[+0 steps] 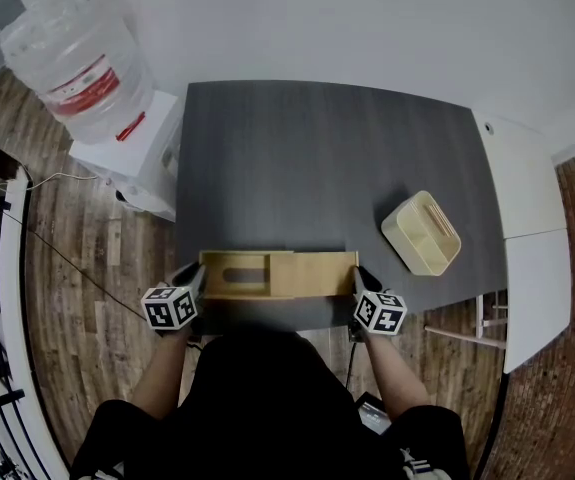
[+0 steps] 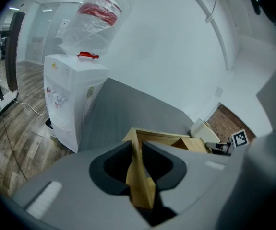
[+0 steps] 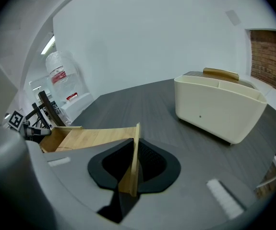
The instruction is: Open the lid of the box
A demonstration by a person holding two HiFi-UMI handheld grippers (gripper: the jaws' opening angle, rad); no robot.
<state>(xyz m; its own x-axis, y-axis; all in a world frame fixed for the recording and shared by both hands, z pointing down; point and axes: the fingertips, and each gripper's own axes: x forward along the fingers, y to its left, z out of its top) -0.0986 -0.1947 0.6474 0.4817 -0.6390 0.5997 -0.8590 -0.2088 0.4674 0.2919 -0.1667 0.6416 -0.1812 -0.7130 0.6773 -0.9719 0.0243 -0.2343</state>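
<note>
Box (image 1: 232, 256) of pale wood, lying lengthwise along the near edge of the dark grey worktop (image 1: 317, 158), directly in front of the person. Its sliding lid (image 1: 312, 273) is drawn partly toward the right, so the left portion of the interior is exposed while the rest remains covered.

Left tongs (image 1: 195, 276) meet the box at its left end. In the left gripper view, the left tongs (image 2: 137, 162) are clamped on the upright wooden end wall of the box (image 2: 162, 140), with both dark pads pressed against the thin panel.

Right tongs (image 1: 360, 280) meet the opposite end. In the right gripper view, the right tongs (image 3: 134, 164) are closed on a thin upright wooden plate at the right end of the lid (image 3: 94, 138), which extends flat away to the left as far as the open compartment.

Each tool carries a marker cube (image 1: 170, 306), seen at the near corners of the box in the head view.

A cream-coloured container (image 1: 422, 233) with inner dividers stands on the worktop to the right, well apart from the box; in the right gripper view the container (image 3: 219, 107) appears beyond the tongs.

A white water dispenser (image 1: 132, 153) stands on the wooden floor (image 1: 77, 288) just beside the worktop's left edge, with a clear bottle (image 1: 77, 58) bearing a red label on top.
</note>
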